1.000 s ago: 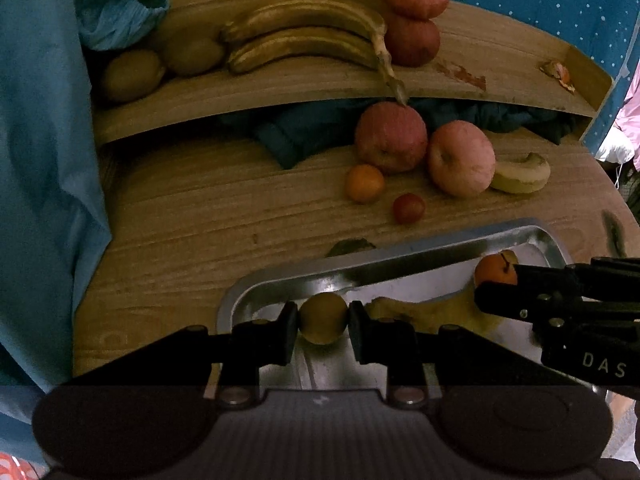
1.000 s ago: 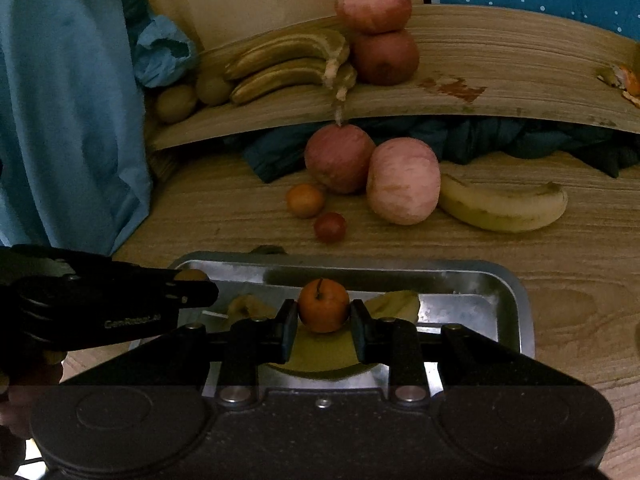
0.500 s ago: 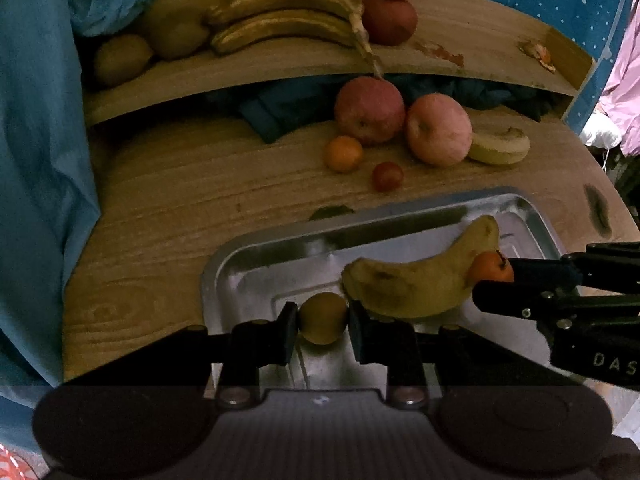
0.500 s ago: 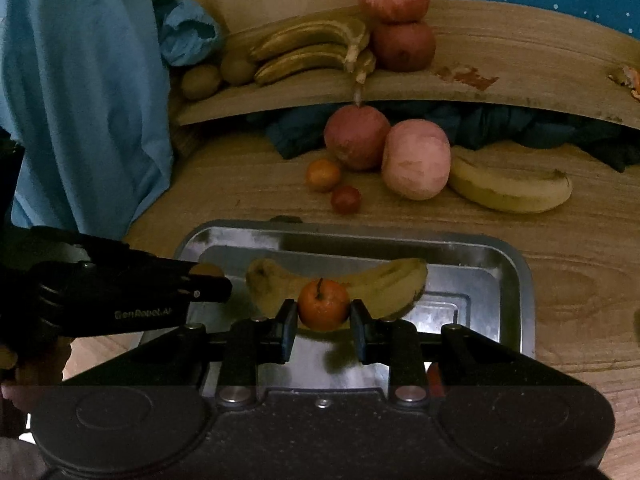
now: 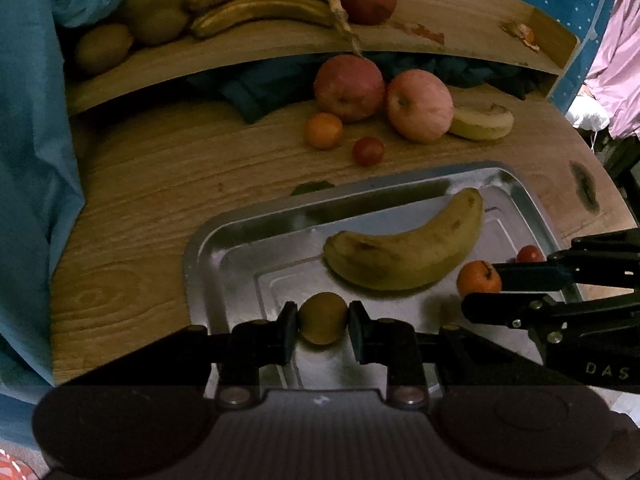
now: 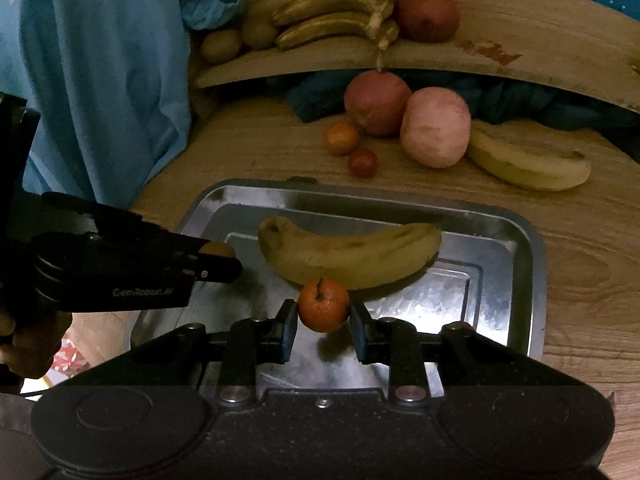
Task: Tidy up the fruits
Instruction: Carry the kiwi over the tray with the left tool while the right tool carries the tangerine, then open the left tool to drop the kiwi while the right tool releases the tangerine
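The left gripper (image 5: 323, 318) squeezes a small brown kiwi (image 5: 322, 317) over the near left part of the metal tray (image 5: 200, 240). The right gripper (image 6: 323, 311) squeezes a little orange fruit (image 6: 323, 310) over the near middle of the tray. A banana (image 6: 348, 254) lies in the tray just past both. Farther away on the tabletop (image 5: 160, 184) sit two apples (image 5: 348, 88), a small orange (image 5: 324, 130), a small red fruit (image 5: 368, 151) and another banana (image 6: 524, 160).

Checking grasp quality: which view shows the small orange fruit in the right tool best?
The right wrist view: the orange fruit sits centred and unobstructed between the right tool's fingers. The left wrist view shows it small, at the side.
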Tool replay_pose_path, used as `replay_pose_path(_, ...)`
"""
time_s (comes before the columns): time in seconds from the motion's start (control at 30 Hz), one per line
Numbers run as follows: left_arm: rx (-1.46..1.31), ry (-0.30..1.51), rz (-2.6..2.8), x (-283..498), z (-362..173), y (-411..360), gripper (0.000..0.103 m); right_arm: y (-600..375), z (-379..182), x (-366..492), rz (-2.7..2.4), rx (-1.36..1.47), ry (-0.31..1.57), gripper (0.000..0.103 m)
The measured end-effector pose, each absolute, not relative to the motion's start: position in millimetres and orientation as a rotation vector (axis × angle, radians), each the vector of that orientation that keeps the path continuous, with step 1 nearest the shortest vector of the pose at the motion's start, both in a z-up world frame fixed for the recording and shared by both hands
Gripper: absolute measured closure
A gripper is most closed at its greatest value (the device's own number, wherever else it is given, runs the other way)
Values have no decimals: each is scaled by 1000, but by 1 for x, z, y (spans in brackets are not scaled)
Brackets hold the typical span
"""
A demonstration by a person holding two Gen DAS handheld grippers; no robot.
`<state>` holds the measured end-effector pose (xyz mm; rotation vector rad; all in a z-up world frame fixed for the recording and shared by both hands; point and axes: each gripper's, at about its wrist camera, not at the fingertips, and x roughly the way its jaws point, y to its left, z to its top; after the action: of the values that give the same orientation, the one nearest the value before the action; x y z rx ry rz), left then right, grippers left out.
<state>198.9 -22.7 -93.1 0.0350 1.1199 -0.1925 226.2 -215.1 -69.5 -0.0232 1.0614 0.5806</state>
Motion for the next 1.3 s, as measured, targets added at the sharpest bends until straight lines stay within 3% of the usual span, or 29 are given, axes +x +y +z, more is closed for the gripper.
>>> replay_pose_path(1.1, 34, 1195, -245, 200, -101, -28, 72, -207, -83, 230, 630, -60, 1162, 70)
replay_pose_path(1.23, 33, 1194, -245, 200, -101, -28, 59, -207, -83, 229, 622, -59, 1158, 67)
replay_pose_path(1.3, 32, 1190, -240, 200, -101, -27, 57, -207, -82, 229, 618, -58, 1155, 63)
